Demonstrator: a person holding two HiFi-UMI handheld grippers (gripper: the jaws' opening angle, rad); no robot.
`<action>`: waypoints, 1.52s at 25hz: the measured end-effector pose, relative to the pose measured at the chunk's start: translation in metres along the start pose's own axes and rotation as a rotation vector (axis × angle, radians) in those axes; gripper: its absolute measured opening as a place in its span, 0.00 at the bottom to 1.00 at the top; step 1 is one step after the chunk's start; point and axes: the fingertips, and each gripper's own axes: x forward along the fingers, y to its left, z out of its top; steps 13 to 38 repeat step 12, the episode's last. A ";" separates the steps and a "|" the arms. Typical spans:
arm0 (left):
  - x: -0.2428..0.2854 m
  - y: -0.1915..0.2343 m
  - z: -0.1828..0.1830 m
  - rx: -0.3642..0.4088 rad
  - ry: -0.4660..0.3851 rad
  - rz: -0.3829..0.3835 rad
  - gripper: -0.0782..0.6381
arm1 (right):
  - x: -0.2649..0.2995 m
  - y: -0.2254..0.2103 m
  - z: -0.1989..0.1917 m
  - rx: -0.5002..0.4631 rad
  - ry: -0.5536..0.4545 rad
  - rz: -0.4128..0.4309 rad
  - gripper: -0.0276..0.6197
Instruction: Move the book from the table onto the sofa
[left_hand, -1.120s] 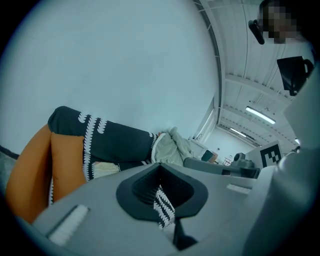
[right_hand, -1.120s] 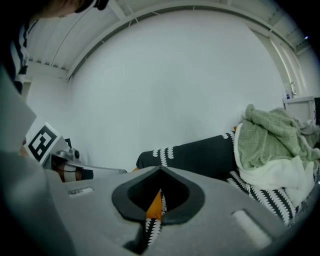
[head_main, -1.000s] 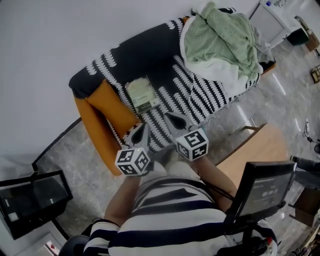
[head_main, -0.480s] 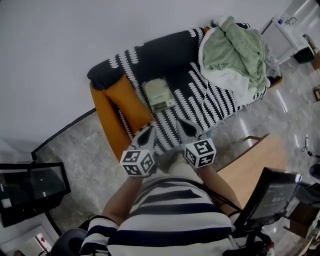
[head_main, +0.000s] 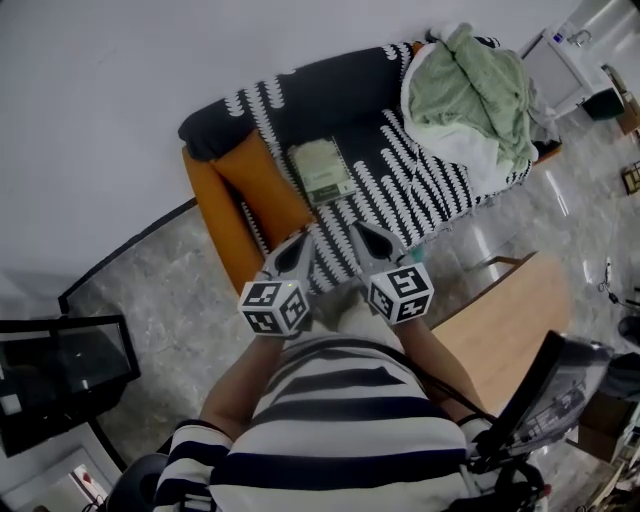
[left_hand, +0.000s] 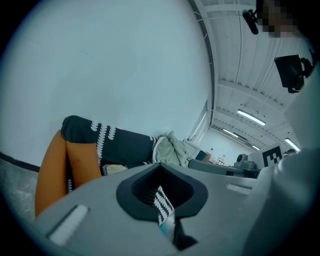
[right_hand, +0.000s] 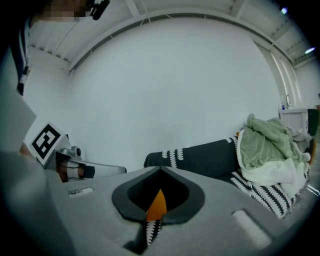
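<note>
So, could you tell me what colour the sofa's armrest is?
The armrest is orange; the head view shows it best.

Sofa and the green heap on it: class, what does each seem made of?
The sofa looks like smooth orange upholstery, perhaps leatherette: its surface is even and unwrinkled. The green heap looks like soft textured cloth, maybe towelling: it lies in loose crumpled folds.
</note>
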 end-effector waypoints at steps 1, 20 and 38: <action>-0.002 0.002 0.001 0.001 0.000 -0.001 0.11 | 0.000 0.003 0.000 -0.003 -0.001 -0.001 0.04; -0.010 0.005 0.000 0.003 0.008 -0.029 0.11 | 0.007 0.013 0.006 -0.006 -0.018 0.000 0.04; -0.010 0.005 0.000 0.003 0.008 -0.029 0.11 | 0.007 0.013 0.006 -0.006 -0.018 0.000 0.04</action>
